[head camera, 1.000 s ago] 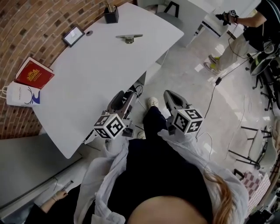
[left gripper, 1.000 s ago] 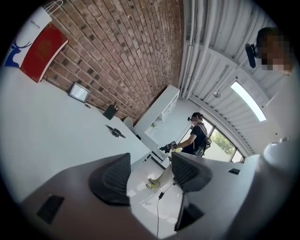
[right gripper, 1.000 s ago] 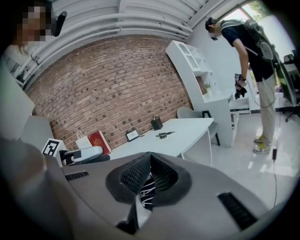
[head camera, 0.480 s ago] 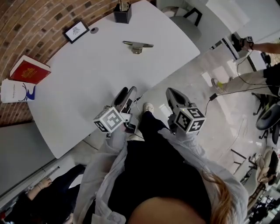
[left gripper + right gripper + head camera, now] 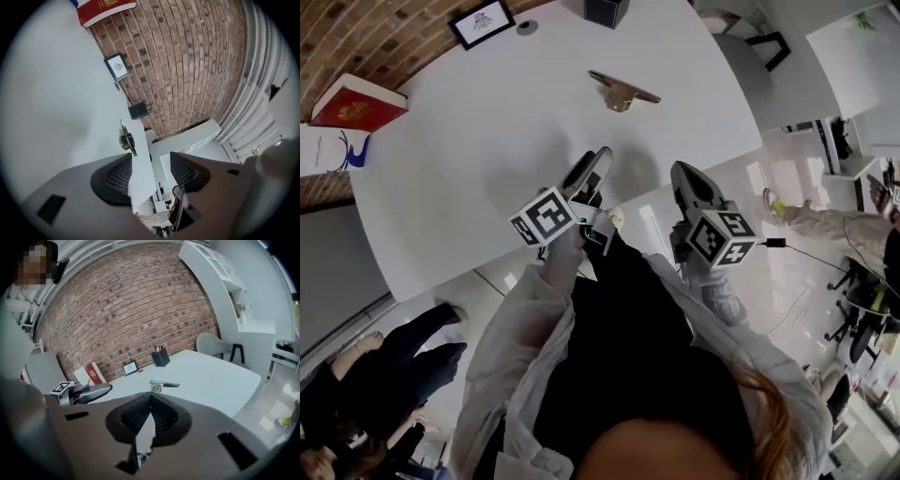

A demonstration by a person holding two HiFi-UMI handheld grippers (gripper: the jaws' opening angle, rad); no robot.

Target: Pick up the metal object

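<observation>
The metal object [image 5: 623,91], a flat bar on a brass-coloured base, lies on the far part of the white table [image 5: 469,159]. It also shows ahead in the left gripper view [image 5: 126,140] and the right gripper view [image 5: 161,385]. My left gripper [image 5: 592,164] hangs over the table's near edge, well short of the object. Its jaws stand open [image 5: 150,159] with nothing between them. My right gripper [image 5: 682,173] is beyond the table's edge, over the floor, and is shut [image 5: 150,401] on nothing.
A red book [image 5: 361,101] and a white paper bag [image 5: 328,150] stand at the table's left end. A framed picture [image 5: 483,21] and a black pen holder [image 5: 605,9] sit at the back. A chair [image 5: 741,23] stands far right; people [image 5: 356,394] are lower left.
Both grippers have come forward toward the table. The left one has gone from below the table's edge to above it, nearer the metal object. The right stays shut.
</observation>
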